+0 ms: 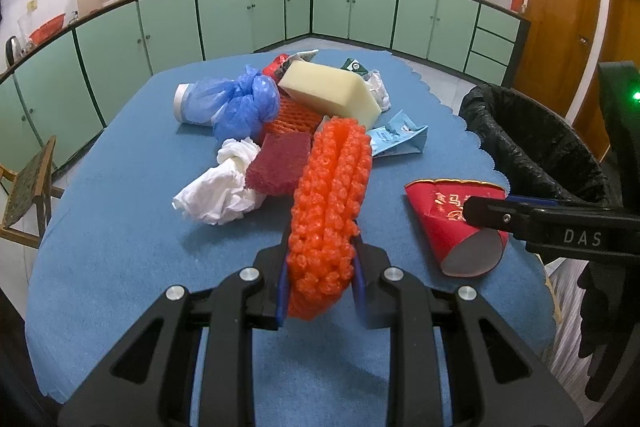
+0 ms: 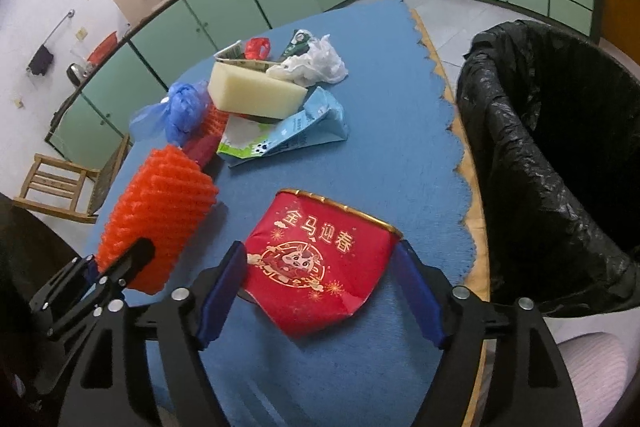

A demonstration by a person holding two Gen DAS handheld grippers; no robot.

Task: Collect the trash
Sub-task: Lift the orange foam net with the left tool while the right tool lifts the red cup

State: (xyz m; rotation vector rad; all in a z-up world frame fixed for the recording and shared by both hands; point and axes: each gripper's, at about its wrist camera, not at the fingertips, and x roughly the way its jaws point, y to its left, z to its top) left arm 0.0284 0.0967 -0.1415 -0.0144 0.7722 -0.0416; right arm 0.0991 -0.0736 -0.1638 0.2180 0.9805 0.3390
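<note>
- The left claw (image 1: 320, 263) was clenched on one orange foam net (image 1: 330, 203), lifted above the table (image 1: 120, 247).
- The right claw (image 2: 320, 291) stood released, straddling one red paper cup (image 2: 316, 263) lying near the table's right edge.
- One black-lined trash bin (image 2: 532, 163) stood just beside that edge.

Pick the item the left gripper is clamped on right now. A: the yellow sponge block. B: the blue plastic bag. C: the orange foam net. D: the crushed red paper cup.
C: the left gripper is shut on the orange foam net, while the red paper cup lies on the blue table cloth between the right gripper's open jaws.
</note>
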